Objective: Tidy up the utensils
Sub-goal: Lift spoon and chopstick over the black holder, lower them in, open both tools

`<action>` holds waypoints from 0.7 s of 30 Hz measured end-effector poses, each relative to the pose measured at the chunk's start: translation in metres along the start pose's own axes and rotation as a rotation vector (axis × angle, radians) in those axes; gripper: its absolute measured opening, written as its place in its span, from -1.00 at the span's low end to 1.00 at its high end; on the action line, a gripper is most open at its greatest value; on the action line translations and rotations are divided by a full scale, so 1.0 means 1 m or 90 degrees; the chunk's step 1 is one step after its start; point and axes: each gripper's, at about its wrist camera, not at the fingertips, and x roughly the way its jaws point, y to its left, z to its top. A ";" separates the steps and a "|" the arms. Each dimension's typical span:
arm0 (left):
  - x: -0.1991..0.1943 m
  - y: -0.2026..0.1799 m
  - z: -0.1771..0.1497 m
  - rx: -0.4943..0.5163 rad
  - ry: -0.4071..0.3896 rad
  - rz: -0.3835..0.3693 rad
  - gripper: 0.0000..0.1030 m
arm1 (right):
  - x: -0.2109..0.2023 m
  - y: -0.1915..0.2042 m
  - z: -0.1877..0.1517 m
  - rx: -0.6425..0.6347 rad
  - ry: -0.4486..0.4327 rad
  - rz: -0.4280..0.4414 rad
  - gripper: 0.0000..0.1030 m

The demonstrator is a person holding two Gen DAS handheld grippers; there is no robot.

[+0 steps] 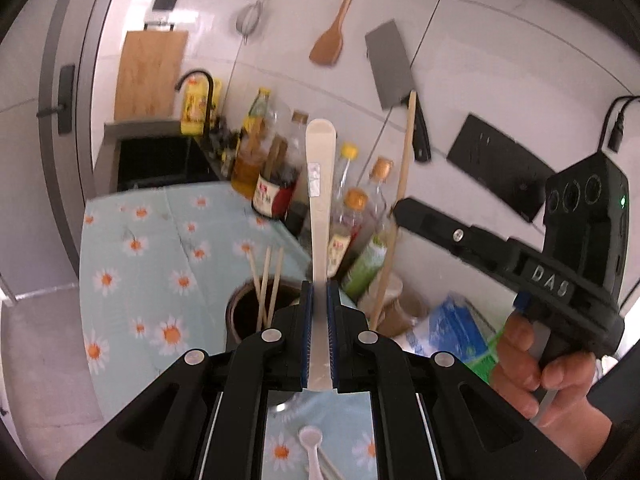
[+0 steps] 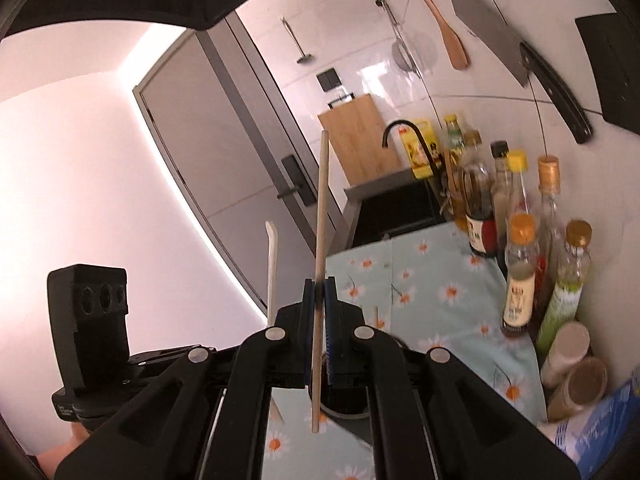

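Observation:
My left gripper (image 1: 320,292) is shut on a cream plastic spoon handle (image 1: 320,184) that stands upright above a dark round utensil holder (image 1: 250,316) with three wooden chopsticks (image 1: 266,280) in it. My right gripper (image 2: 319,288) is shut on one wooden chopstick (image 2: 321,216), held upright over the same holder (image 2: 344,404). The chopstick also shows in the left wrist view (image 1: 394,236), as does the right gripper's body (image 1: 520,268). The held spoon shows in the right wrist view (image 2: 272,264). A white spoon (image 1: 311,446) lies on the daisy tablecloth (image 1: 132,248).
Several sauce and oil bottles (image 2: 520,272) line the wall at the right. Two jars (image 2: 576,372) and a blue packet (image 1: 452,328) sit beside them. A black sink (image 1: 160,160) with tap lies beyond the cloth. A cleaver (image 1: 390,66), wooden spatula (image 1: 332,40) and strainer hang on the wall.

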 end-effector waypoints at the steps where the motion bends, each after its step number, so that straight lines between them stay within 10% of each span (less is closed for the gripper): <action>1: 0.001 -0.002 0.003 0.004 -0.009 0.006 -0.89 | 0.000 -0.002 0.002 0.000 -0.006 0.003 -0.89; 21: 0.049 0.010 -0.003 -0.016 -0.054 0.050 -0.88 | 0.059 -0.045 -0.003 -0.017 0.010 -0.004 -0.88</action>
